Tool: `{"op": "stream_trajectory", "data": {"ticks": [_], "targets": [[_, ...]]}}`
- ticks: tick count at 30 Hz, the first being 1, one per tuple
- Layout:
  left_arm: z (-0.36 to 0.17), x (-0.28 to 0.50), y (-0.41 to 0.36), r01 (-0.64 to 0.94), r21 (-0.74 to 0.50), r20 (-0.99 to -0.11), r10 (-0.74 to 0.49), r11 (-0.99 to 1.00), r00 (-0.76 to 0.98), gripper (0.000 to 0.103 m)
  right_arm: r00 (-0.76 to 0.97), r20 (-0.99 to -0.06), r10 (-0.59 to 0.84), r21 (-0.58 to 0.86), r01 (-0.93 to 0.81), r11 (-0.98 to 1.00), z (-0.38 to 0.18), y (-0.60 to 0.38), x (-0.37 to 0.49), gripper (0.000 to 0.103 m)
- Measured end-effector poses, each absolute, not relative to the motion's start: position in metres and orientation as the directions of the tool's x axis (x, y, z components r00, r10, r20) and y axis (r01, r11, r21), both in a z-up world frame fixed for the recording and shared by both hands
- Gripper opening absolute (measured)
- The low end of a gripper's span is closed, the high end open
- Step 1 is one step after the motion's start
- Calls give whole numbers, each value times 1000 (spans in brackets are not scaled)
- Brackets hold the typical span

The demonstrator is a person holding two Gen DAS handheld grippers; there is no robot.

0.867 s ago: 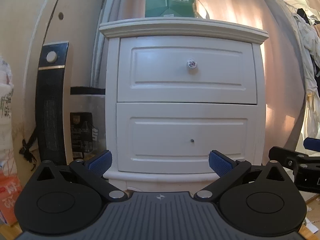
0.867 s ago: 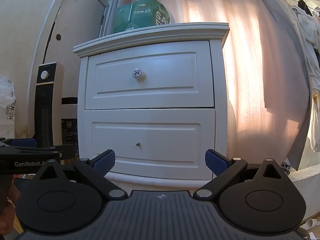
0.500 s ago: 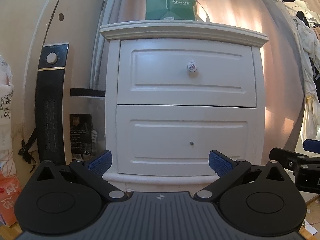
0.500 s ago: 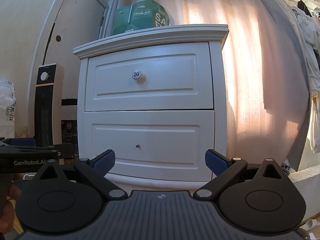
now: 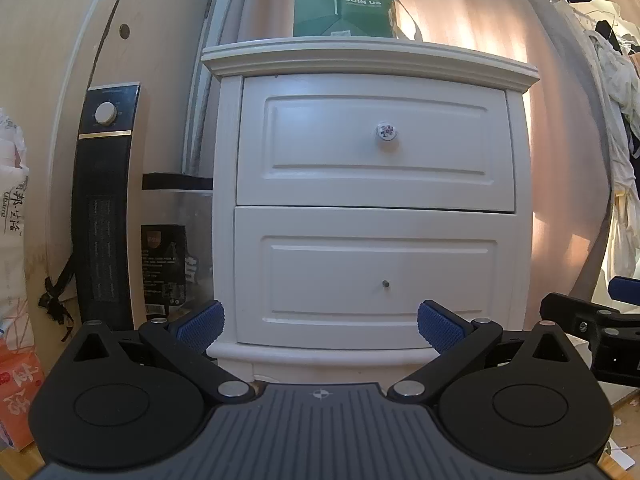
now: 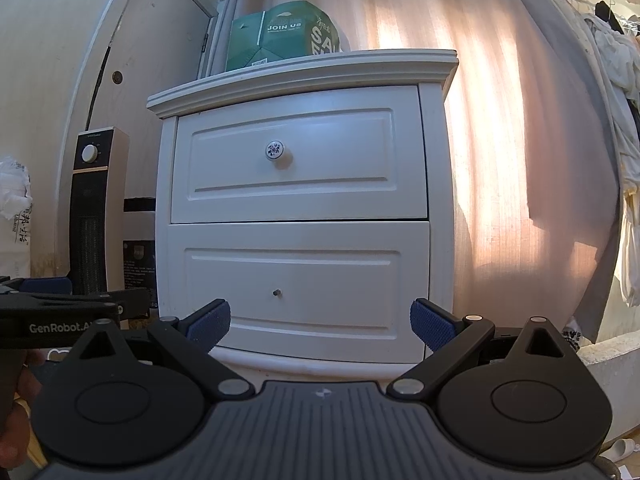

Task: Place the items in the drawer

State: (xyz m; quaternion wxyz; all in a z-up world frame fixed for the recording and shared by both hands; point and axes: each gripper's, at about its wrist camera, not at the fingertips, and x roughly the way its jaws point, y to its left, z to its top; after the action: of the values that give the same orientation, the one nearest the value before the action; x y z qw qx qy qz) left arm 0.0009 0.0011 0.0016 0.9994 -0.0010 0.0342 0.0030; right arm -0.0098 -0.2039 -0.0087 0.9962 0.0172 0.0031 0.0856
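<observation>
Your left gripper (image 5: 320, 326) is spread as wide as it goes, with nothing between its blue pads (image 5: 200, 326); it points level at the foot of the white nightstand (image 5: 228, 220). Your right gripper (image 6: 320, 322) is just the same: jaws fully apart, empty, and aimed at the lower drawer (image 6: 296, 284). Neither one touches the furniture.

Both drawers are shut. The upper drawer (image 5: 374, 142) carries a round patterned ceramic knob (image 5: 386, 132); the lower one shows only a small bare stud (image 5: 385, 283) where a knob would sit. A green carton (image 5: 343, 8) printed "JOIN US" stands on top of the nightstand, toward the back. A black tower heater (image 5: 103, 208) stands left of it, well clear of your path.

By the look of things, you are at the very start: no item is in either gripper and no drawer is open. The next move likely calls for opening a drawer, and the upper knob is the only real handhold. Raise 1 gripper to its height, centre the jaws around it, close, then pull straight back. What else is meant to go inside is not visible here; the carton is the only candidate in view.
</observation>
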Motion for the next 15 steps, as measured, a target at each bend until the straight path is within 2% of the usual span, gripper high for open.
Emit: {"op": "stream_trajectory", "data": {"ticks": [15], "targets": [[2, 1, -1, 0, 4, -70, 0, 1000, 998, 103, 985, -5, 173, 32, -173, 984, -9, -205, -10, 103]]}}
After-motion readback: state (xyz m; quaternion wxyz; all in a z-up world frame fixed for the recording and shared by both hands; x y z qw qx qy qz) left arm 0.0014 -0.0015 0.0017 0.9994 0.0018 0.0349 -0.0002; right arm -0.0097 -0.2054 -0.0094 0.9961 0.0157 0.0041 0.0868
